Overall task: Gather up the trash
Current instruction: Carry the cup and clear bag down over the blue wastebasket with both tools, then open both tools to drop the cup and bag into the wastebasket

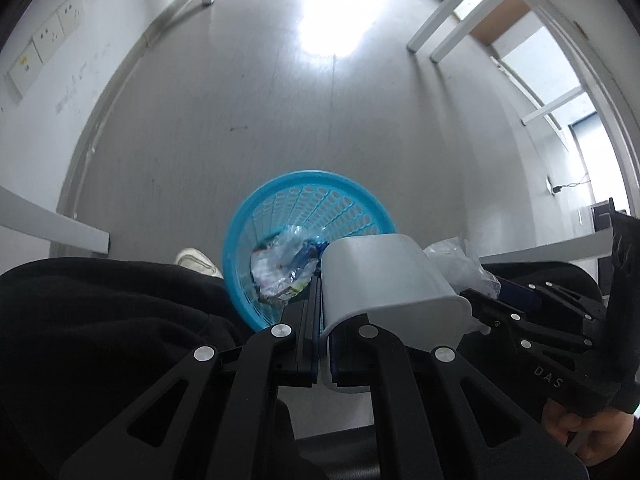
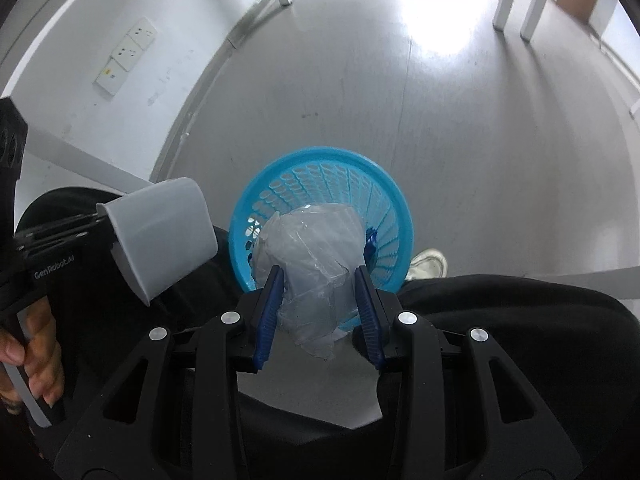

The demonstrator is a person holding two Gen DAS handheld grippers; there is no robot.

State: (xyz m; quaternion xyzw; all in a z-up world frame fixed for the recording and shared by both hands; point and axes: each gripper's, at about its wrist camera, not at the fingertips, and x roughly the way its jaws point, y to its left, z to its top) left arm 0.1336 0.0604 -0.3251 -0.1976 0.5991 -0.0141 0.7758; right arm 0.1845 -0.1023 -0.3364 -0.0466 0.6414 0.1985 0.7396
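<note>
Blue basket (image 2: 320, 216) on floor between black-trousered knees (image 2: 520, 340), wrappers (image 1: 280, 268) inside. Right gripper (image 2: 320, 304) clamps crumpled clear plastic (image 2: 316, 256) above basket. Left gripper (image 1: 324, 320) pinches white cup (image 1: 384, 280) wall.

My round blue mesh wastebasket (image 2: 384, 196) upright on the grey floor, crumpled wrappers (image 1: 280, 268) at its bottom, clear crinkled plastic bag (image 2: 316, 256) above its mouth, grey plastic bin (image 1: 384, 280) tilted beside the basket.
</note>
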